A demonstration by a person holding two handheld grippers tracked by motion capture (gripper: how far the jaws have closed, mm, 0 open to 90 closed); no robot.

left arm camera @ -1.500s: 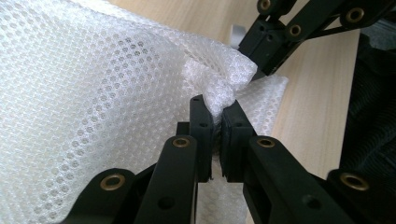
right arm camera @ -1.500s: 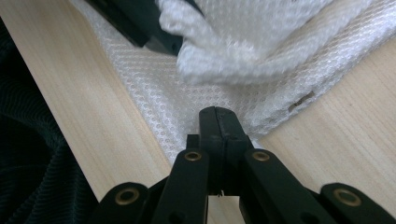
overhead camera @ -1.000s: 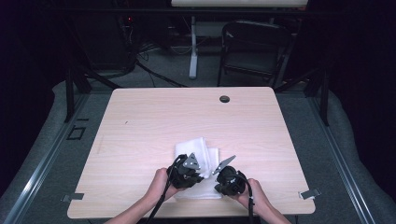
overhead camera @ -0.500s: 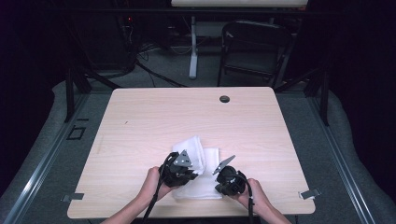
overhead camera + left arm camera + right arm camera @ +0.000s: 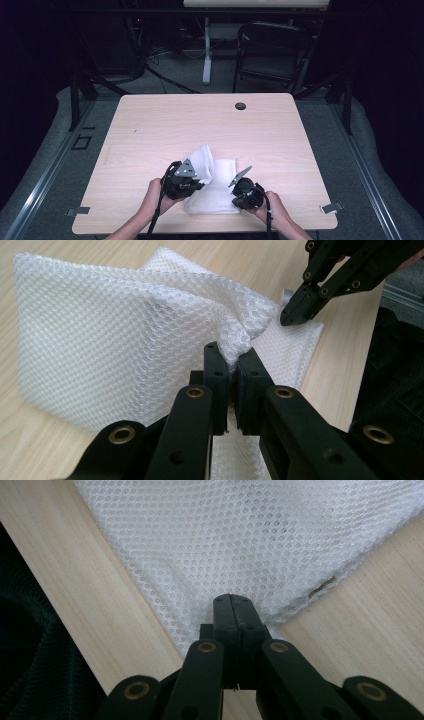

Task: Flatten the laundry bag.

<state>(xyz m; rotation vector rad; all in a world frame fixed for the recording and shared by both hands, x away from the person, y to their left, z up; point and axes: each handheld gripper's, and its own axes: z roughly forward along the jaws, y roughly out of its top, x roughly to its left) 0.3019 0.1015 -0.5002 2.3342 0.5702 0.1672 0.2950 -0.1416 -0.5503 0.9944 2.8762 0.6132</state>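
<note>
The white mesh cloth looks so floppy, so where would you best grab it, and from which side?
At a corner, coming in low from the table's near edge. The white mesh cloth lies thin and limp, so only its edges offer a bite; both claws, left and right, pinch it there.

This looks like a lab or recording studio rather than a home. Beyond the tongs, a bare light-wood desk with a round cable hole stands on grey carpet, ringed by black curtains. Past its far edge sit a dark folding metal chair, loose black cables and metal frame rails.
</note>
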